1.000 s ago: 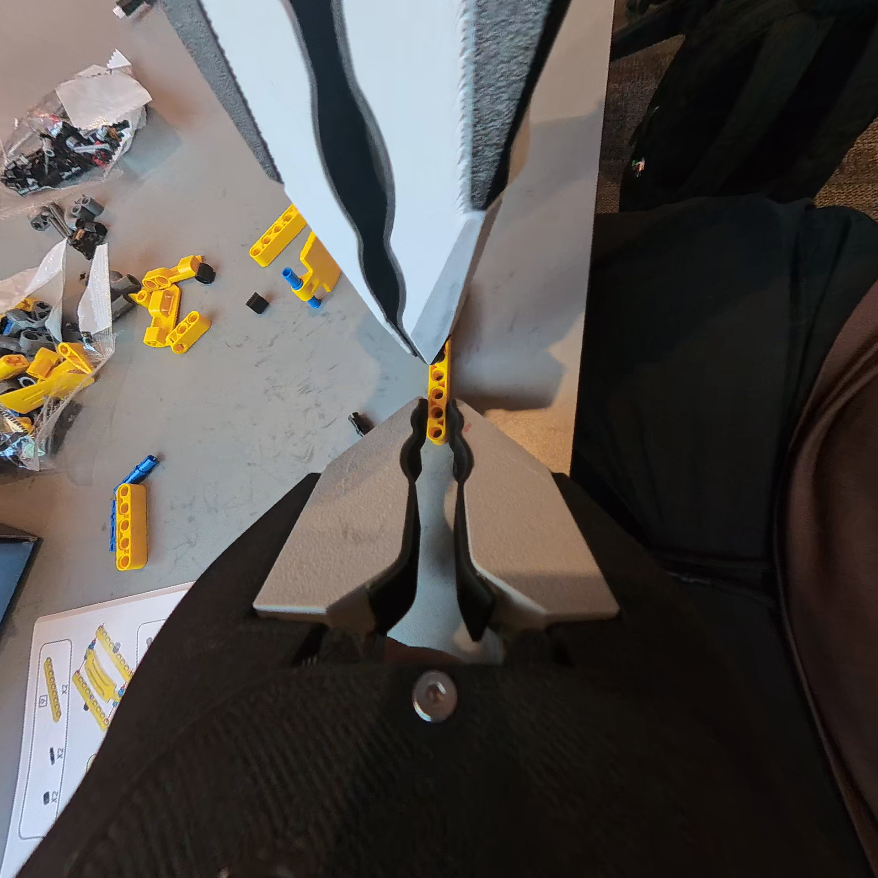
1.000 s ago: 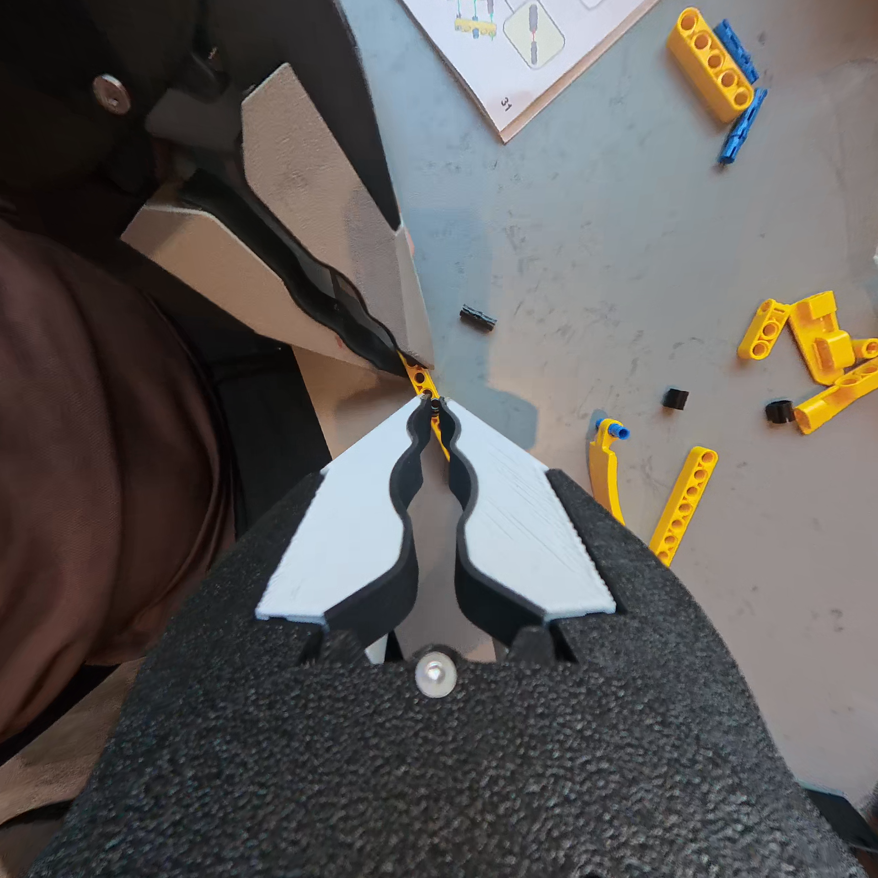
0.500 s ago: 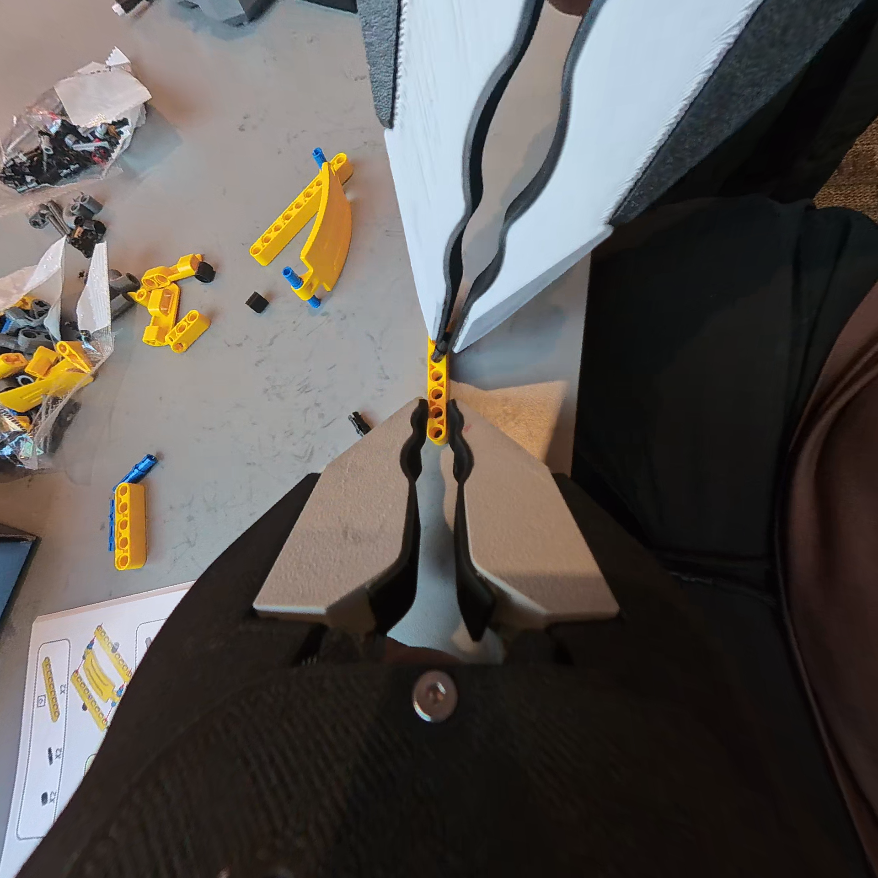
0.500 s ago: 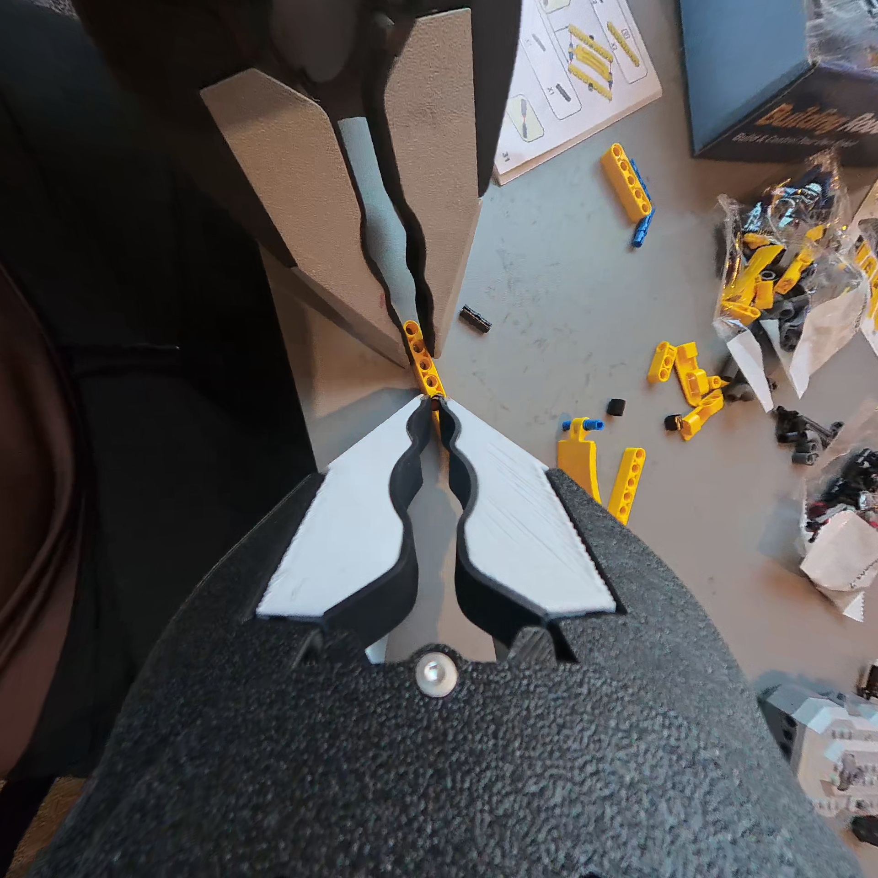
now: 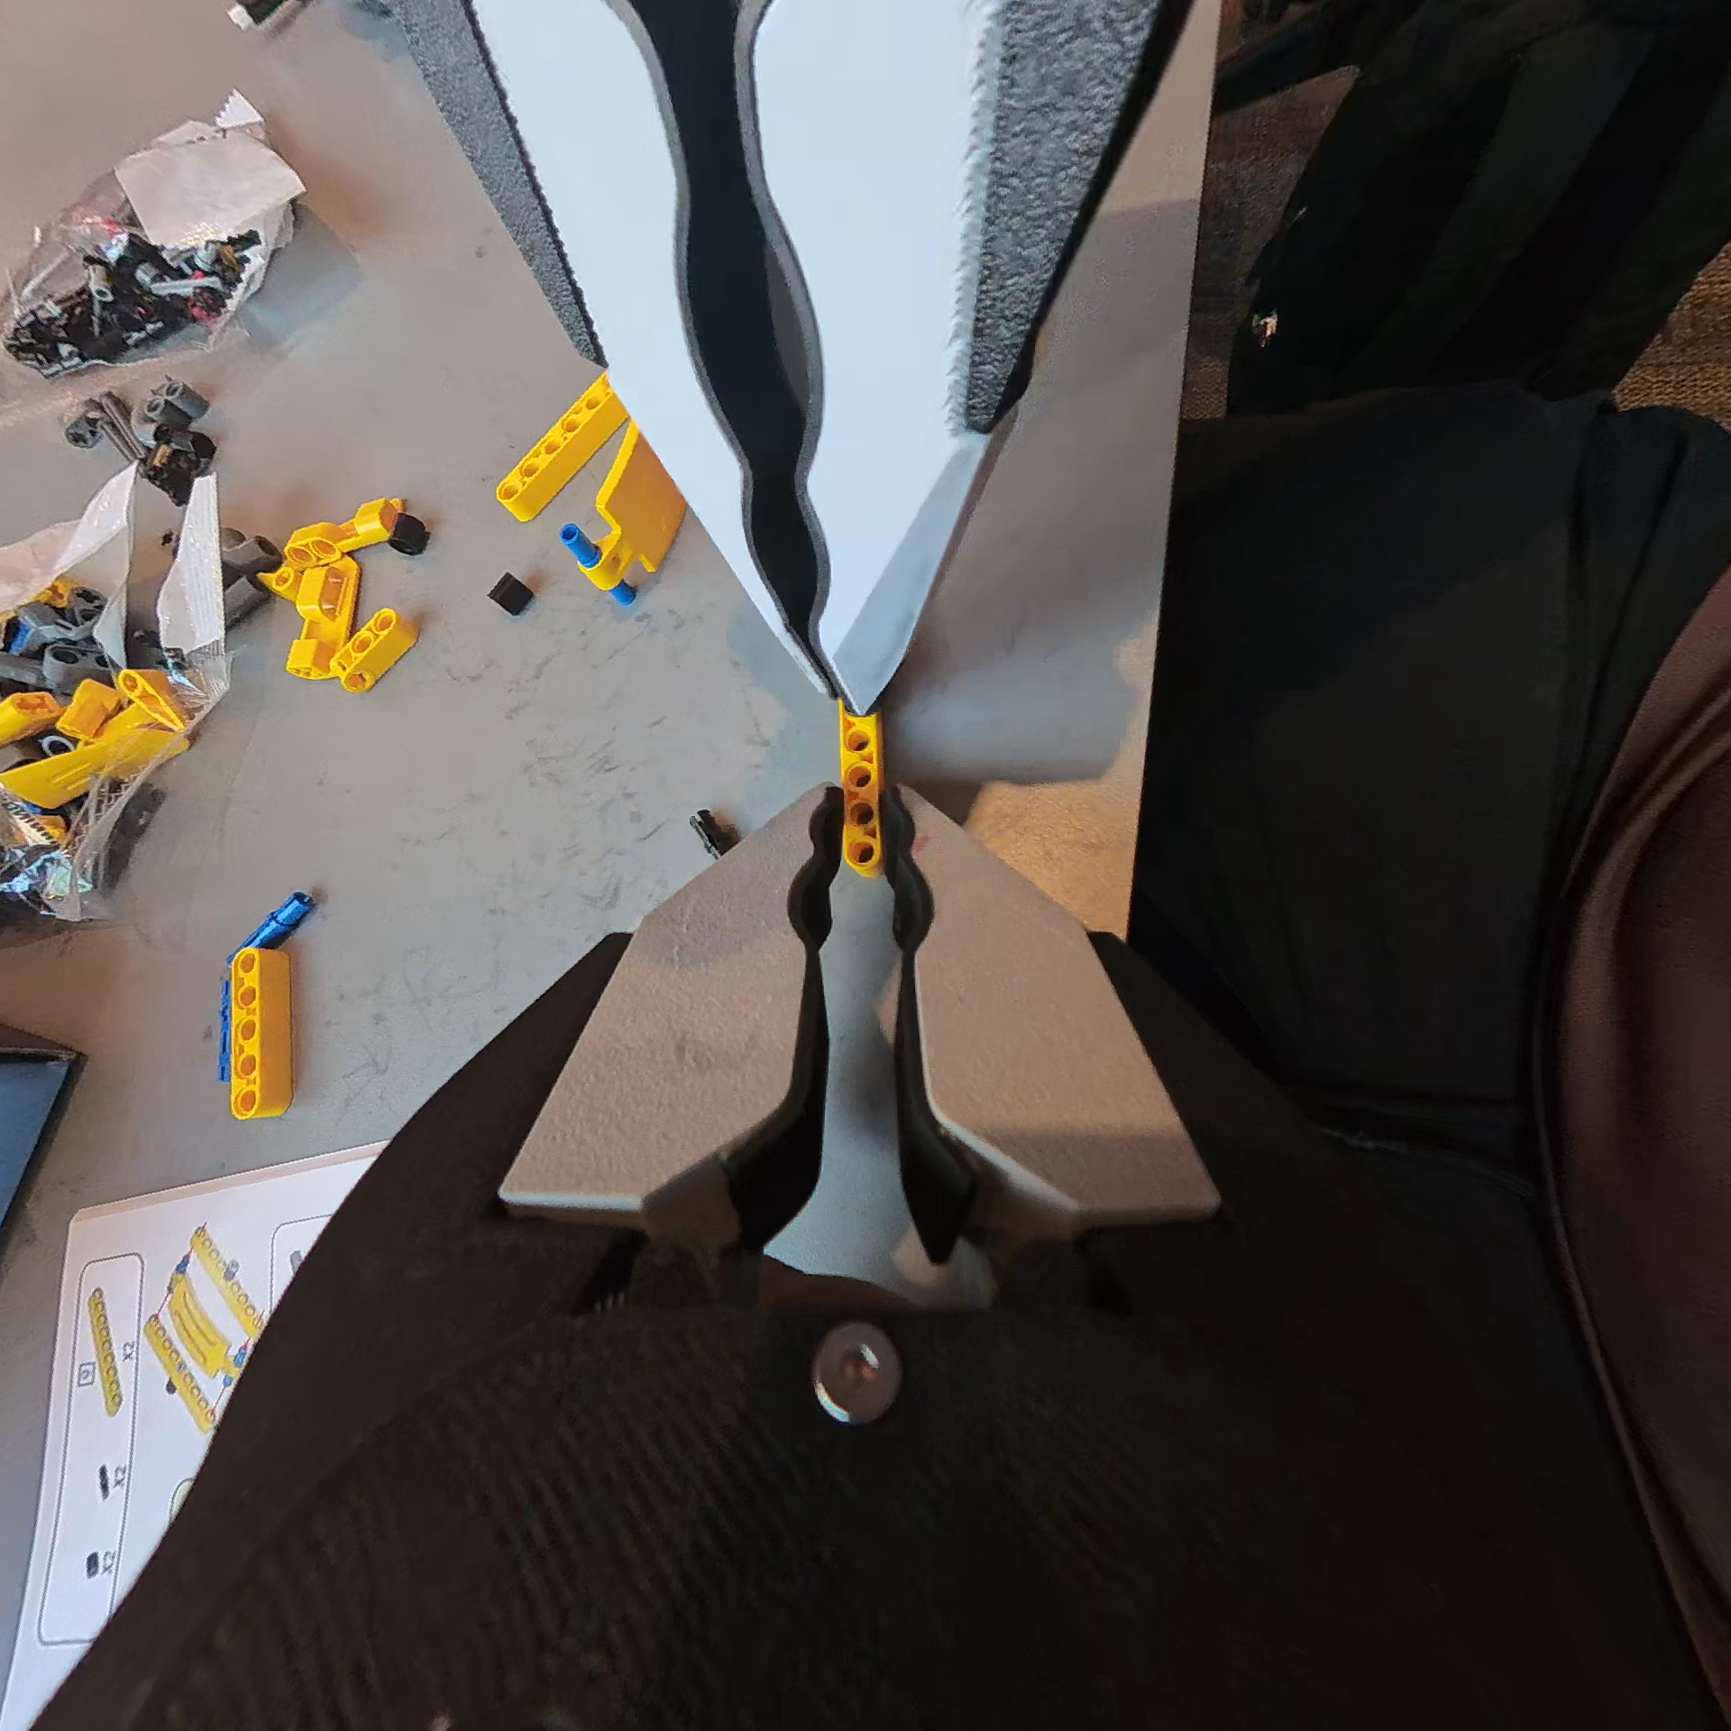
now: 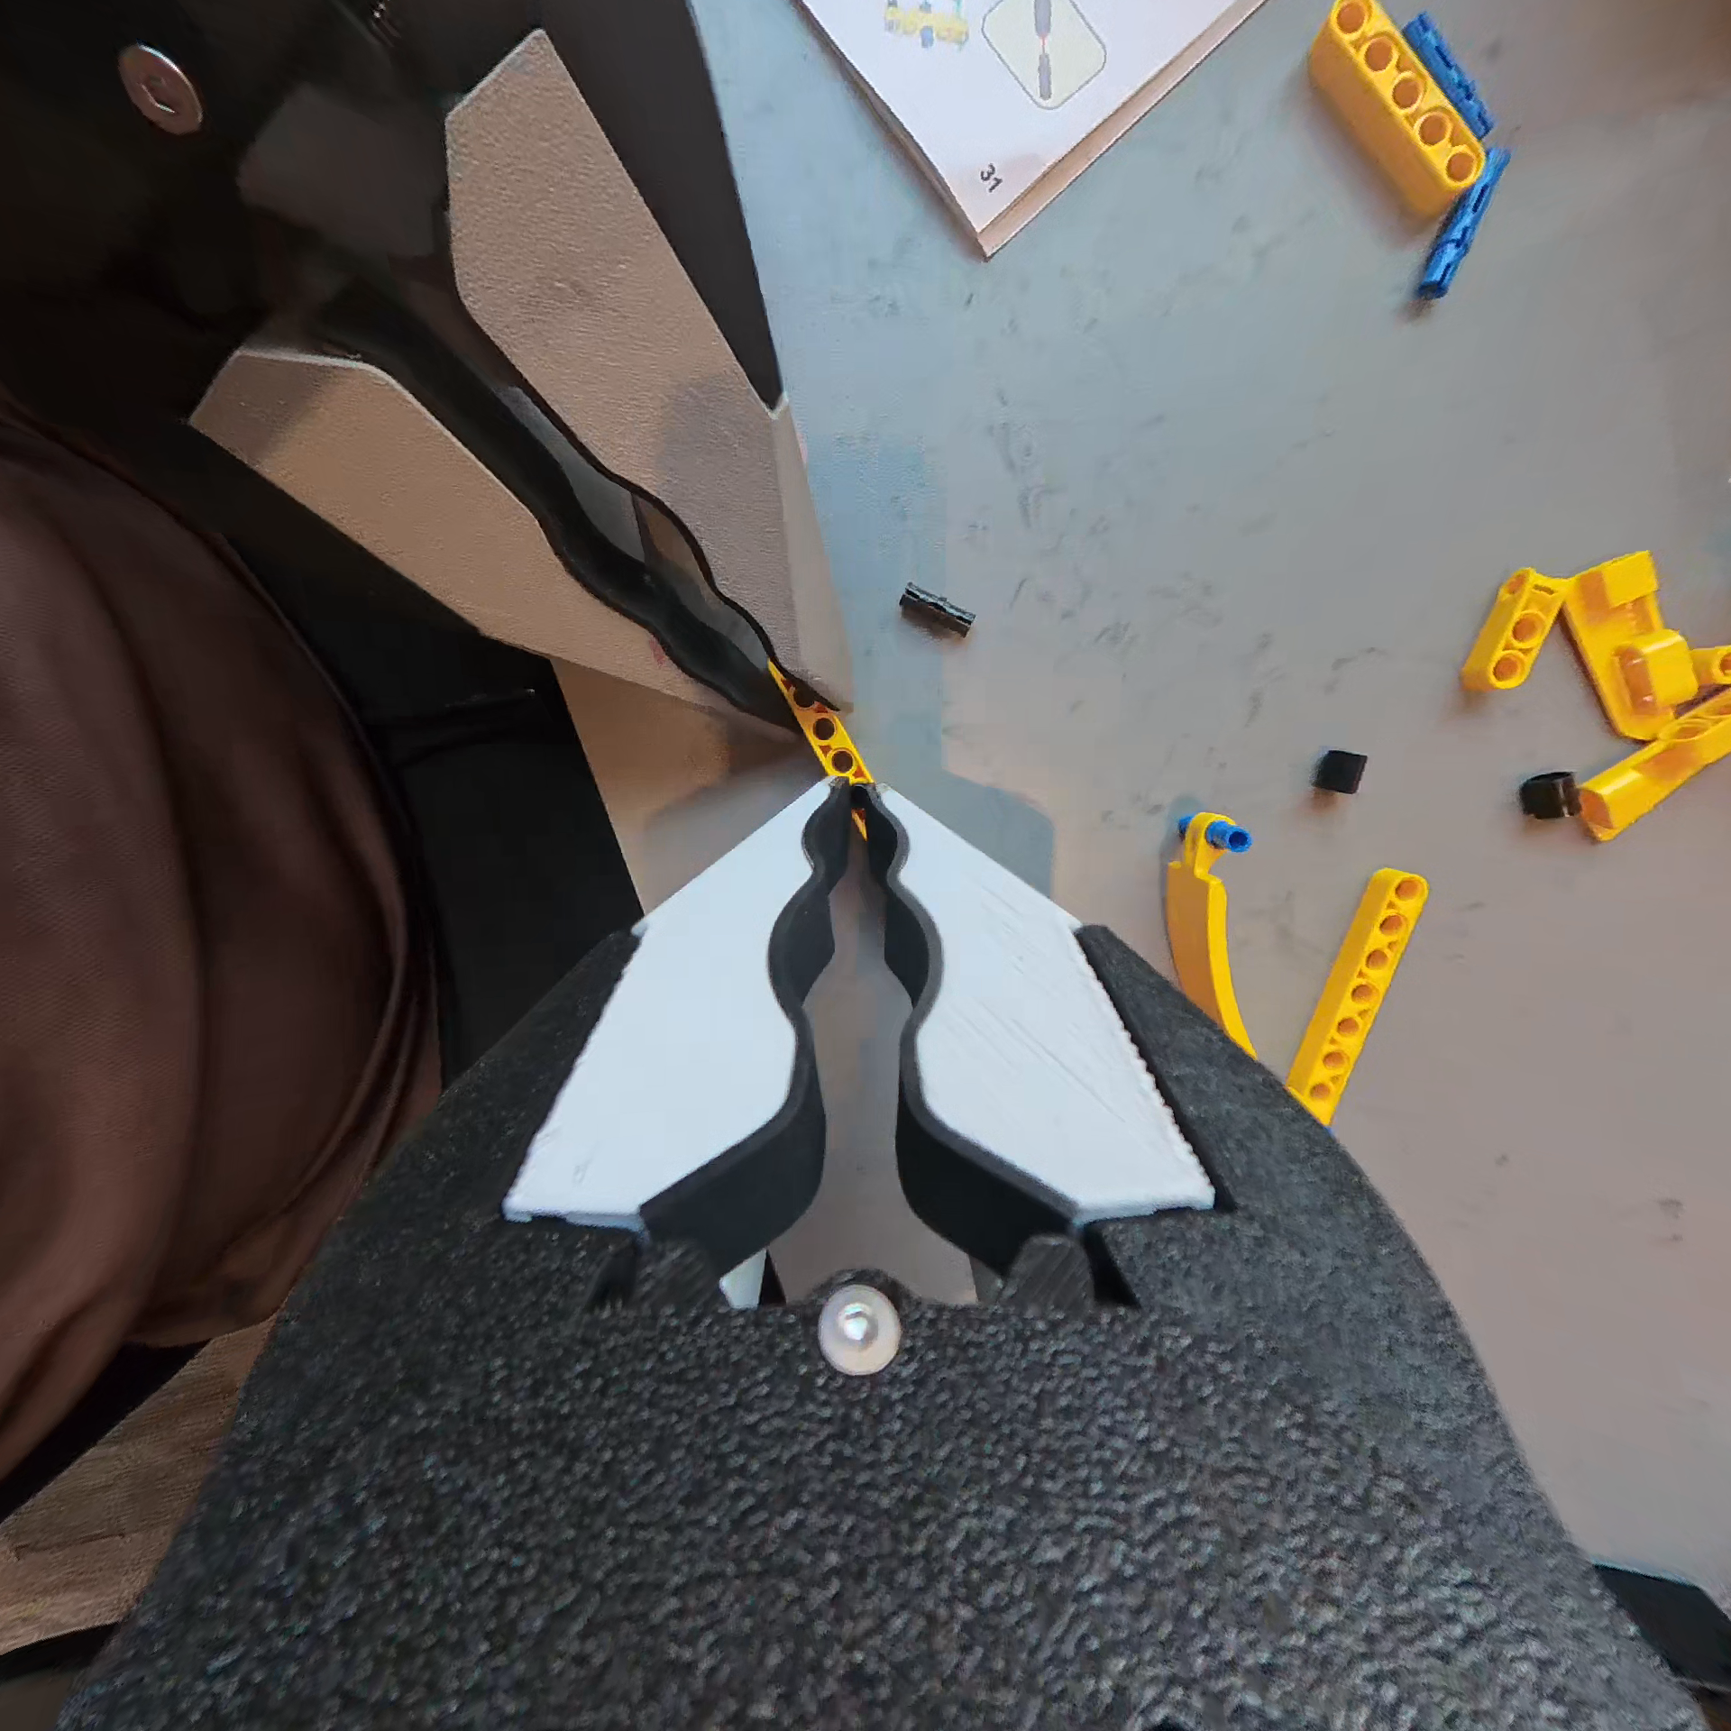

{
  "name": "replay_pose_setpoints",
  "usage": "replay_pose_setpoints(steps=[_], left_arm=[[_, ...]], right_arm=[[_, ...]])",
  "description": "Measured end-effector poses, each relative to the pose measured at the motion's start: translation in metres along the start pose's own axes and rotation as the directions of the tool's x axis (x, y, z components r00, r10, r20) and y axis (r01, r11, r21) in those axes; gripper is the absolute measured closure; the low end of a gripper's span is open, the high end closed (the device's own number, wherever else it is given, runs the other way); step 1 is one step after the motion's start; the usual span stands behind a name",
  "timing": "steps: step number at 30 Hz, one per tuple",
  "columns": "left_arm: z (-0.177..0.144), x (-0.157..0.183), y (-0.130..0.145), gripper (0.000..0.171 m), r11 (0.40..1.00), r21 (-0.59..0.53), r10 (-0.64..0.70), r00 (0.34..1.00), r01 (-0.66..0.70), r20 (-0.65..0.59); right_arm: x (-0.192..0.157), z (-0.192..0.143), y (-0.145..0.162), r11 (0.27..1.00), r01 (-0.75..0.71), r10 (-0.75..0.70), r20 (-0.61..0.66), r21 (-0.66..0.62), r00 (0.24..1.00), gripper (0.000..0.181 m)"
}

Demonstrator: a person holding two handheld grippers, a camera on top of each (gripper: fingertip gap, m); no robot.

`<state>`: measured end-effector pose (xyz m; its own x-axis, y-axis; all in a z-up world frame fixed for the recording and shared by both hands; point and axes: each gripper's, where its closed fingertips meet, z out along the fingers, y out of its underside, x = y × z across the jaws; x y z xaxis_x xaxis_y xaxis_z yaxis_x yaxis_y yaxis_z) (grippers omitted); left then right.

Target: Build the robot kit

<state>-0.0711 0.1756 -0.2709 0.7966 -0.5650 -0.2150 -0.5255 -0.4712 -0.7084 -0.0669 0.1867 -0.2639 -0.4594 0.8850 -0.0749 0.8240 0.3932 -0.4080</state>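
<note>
The left claw [image 5: 862,806] is clenched on one end of a thin yellow beam [image 5: 862,791] with round holes, and the right claw [image 6: 854,794] is clenched on the other end, so the beam is held between the two tips above the near edge of the desk [image 5: 487,777]. A printed instruction booklet [image 5: 122,1349] with drawings of yellow parts lies on the desk near the left claw; it carries small printed marks and a page number, which I leave unread. The desk is grey and matt, with many fine scratches and dull spots. On it lie a short yellow block [image 5: 260,1030] with a blue pin beside it, a small black pin [image 6: 937,611] close to the claws, a long yellow beam [image 6: 1363,983] next to a curved yellow panel [image 6: 1199,927], a group of small yellow connectors [image 5: 337,599], and clear plastic bags [image 5: 140,253] of dark parts. Beyond the desk edge there is dark clothing [image 5: 1405,749] of a person
</note>
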Motion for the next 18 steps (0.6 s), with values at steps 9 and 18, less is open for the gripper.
replay_pose_setpoints(steps=[9,18], left_arm=[[0.000,0.000,0.000,0.167,1.000,0.001,-0.006,1.000,0.006,-0.006],[0.000,0.000,0.000,0.167,1.000,0.001,-0.015,1.000,0.015,-0.012]], right_arm=[[-0.001,-0.003,-0.002,0.984,-0.062,0.058,0.027,0.169,0.998,0.178],[0.008,-0.026,-0.010,0.948,-0.083,0.092,-0.017,0.308,0.996,0.181]])
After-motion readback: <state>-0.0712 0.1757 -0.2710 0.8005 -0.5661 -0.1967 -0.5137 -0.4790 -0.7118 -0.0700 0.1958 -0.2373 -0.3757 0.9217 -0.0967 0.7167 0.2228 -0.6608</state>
